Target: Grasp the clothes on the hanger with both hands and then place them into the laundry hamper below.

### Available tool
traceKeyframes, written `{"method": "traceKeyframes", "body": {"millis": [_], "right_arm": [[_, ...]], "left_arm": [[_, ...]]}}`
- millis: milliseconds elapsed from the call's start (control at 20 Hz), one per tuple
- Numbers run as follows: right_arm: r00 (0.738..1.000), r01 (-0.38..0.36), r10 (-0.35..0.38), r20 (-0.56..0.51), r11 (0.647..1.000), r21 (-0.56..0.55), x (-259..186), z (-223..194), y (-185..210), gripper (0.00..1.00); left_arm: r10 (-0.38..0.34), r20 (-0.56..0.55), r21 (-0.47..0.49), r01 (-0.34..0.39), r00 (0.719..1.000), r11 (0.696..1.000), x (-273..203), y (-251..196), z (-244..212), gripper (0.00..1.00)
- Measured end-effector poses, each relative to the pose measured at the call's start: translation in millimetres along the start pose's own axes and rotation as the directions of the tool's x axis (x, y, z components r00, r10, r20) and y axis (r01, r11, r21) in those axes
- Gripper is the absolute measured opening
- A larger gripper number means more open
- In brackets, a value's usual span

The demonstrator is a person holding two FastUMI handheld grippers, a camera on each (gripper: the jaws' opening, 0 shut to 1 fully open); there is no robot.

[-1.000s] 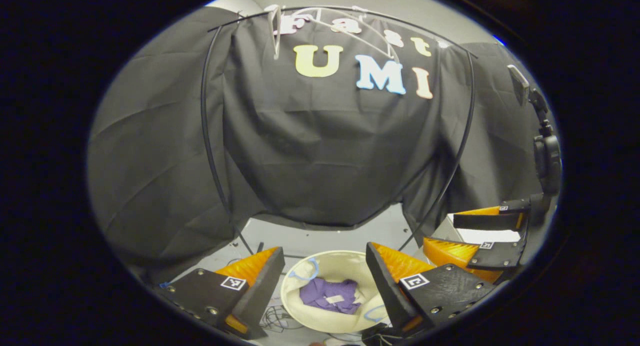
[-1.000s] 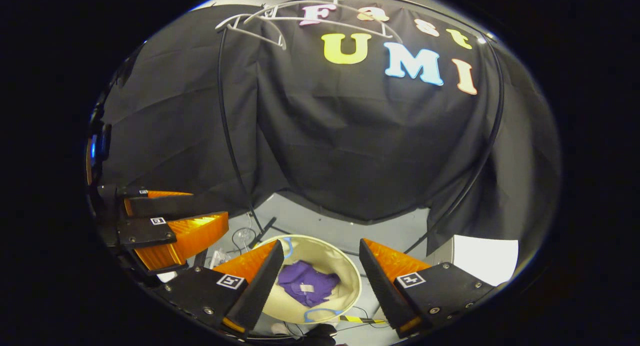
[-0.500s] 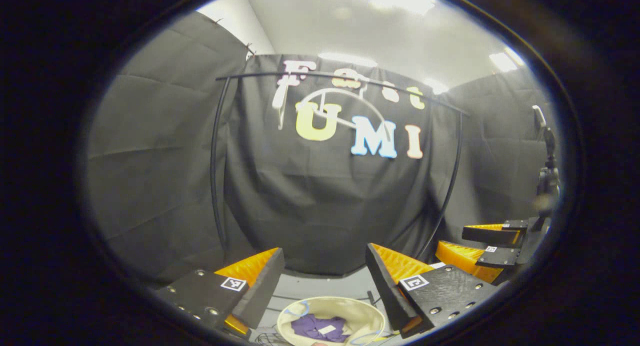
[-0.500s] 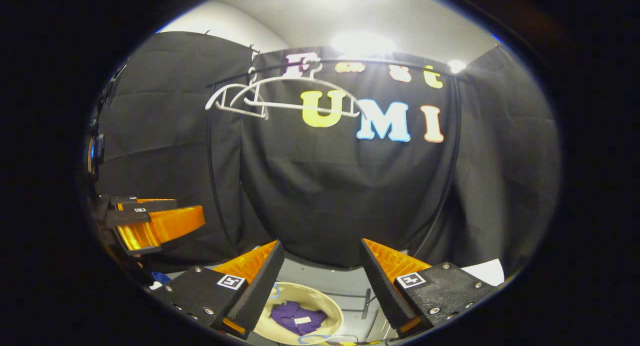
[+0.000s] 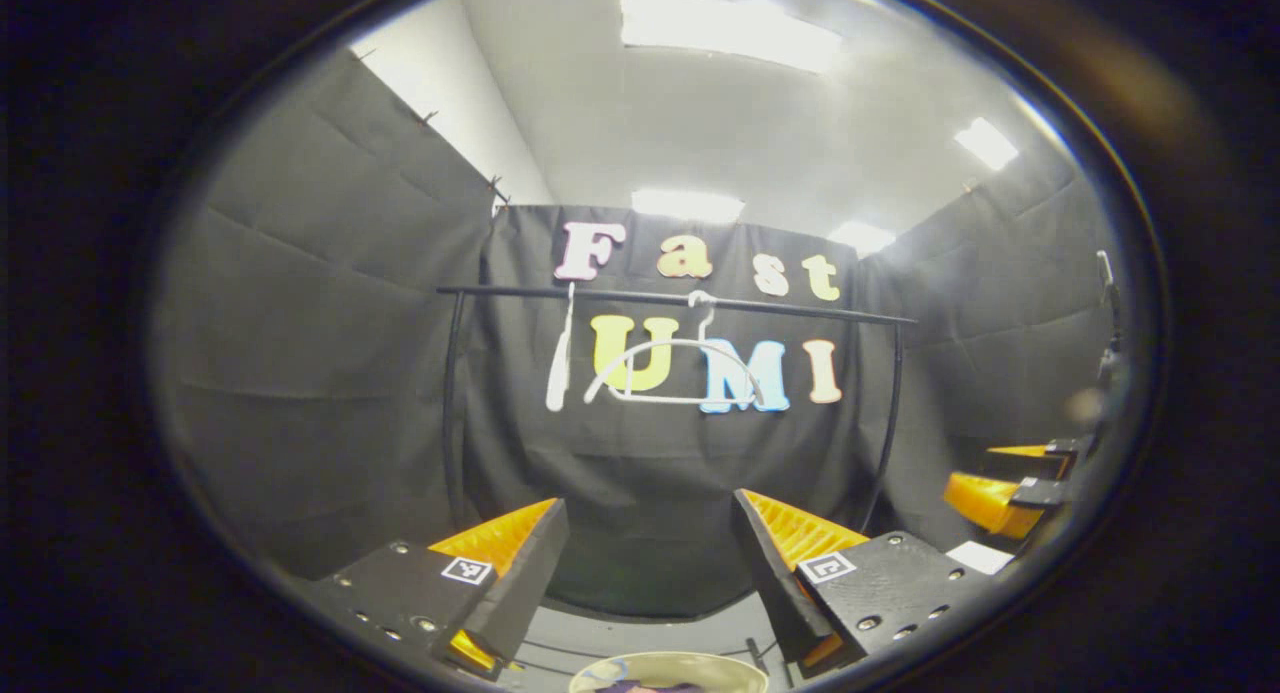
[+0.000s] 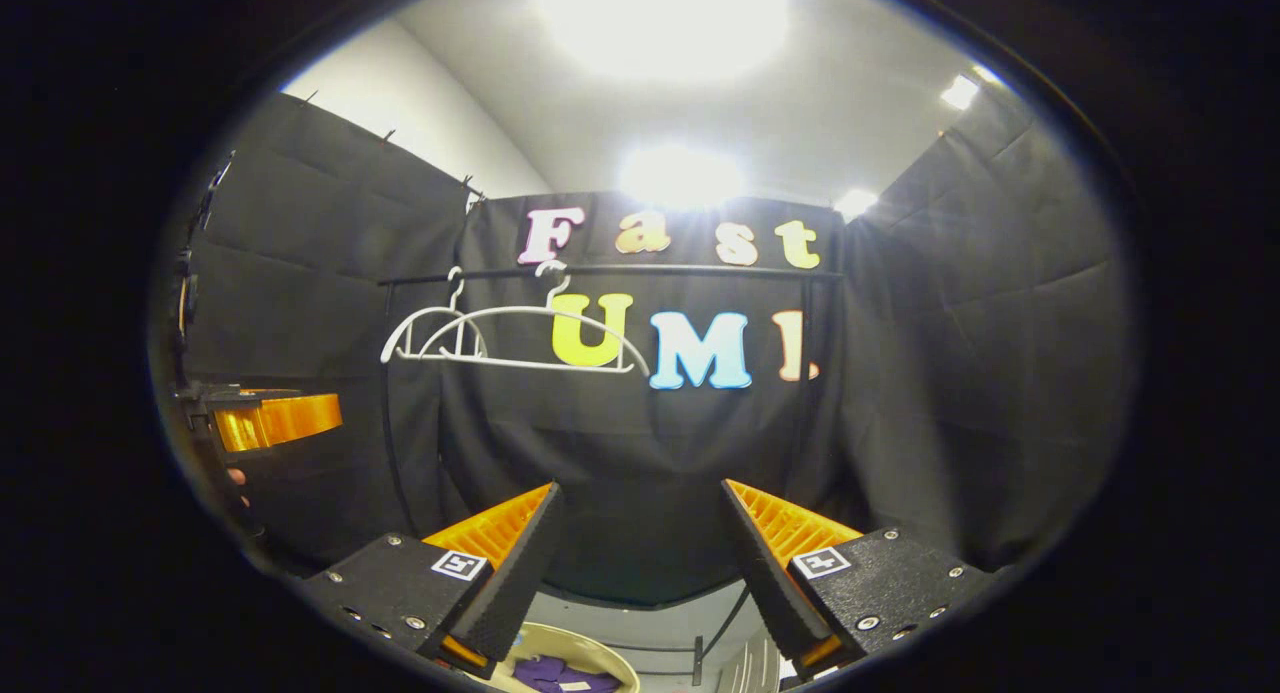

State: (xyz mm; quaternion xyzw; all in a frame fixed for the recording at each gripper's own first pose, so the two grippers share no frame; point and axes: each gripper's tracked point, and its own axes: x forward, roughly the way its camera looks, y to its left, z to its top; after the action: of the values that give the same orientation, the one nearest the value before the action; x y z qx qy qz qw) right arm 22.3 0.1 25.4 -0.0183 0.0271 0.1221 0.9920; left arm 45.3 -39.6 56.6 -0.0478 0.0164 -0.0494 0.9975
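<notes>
Under ceiling lights (image 5: 730, 33), black-draped booth, bare hangers (image 6: 520, 338) on rail (image 5: 680, 301), both grippers' jaws apart, empty.

Each claw (image 5: 645, 563) (image 6: 640, 558): wedge-shaped ribbed fingers on screw-studded plates with small square black-and-white markers.

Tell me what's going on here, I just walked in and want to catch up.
A person holds two grippers in a booth. The left hand-held gripper and the right hand-held gripper are both open and empty. Two bare hangers hang on the rail. Purple clothes lie in the hamper below.
</notes>
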Motion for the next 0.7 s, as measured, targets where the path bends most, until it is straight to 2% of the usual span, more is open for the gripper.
{"method": "traceKeyframes", "body": {"millis": [250,300,350,400,450,500,550,600,700], "right_arm": [[0.996,0.067,-0.067,0.051,0.998,0.003,-32,24,-52,0.95],[0.995,0.080,-0.081,0.058,0.997,0.008,-39,26,-60,0.95],[0.994,0.090,-0.091,0.062,0.996,0.013,-45,26,-66,0.95],[0.993,0.102,-0.103,0.059,0.995,0.020,-52,23,-72,0.95],[0.992,0.114,-0.115,0.059,0.993,0.028,-59,21,-79,0.95],[0.990,0.127,-0.129,0.057,0.991,0.036,-65,19,-85,0.95],[0.989,0.137,-0.139,0.050,0.990,0.045,-71,16,-90,0.95],[0.988,0.145,-0.148,0.041,0.988,0.055,-76,14,-94,0.95],[0.985,0.169,-0.172,0.035,0.983,0.068,-84,13,-102,0.95]], "left_arm": [[0.072,0.002,0.017,-0.072,0.997,0.997,-40,2,19,0.99],[0.086,0.006,0.031,-0.086,0.996,0.996,-48,3,23,0.94],[0.095,0.009,0.046,-0.096,0.995,0.994,-54,4,26,0.99],[0.105,0.014,0.060,-0.106,0.994,0.993,-61,3,30,0.99],[0.113,0.019,0.068,-0.114,0.993,0.991,-61,2,33,0.94],[0.118,0.022,0.072,-0.119,0.993,0.990,-61,-1,35,0.99],[0.124,0.025,0.073,-0.125,0.992,0.989,-60,-1,37,0.94],[0.128,0.025,0.074,-0.129,0.991,0.989,-60,-1,37,0.99],[0.132,0.033,0.082,-0.135,0.991,0.987,-67,-3,39,0.99]]}}
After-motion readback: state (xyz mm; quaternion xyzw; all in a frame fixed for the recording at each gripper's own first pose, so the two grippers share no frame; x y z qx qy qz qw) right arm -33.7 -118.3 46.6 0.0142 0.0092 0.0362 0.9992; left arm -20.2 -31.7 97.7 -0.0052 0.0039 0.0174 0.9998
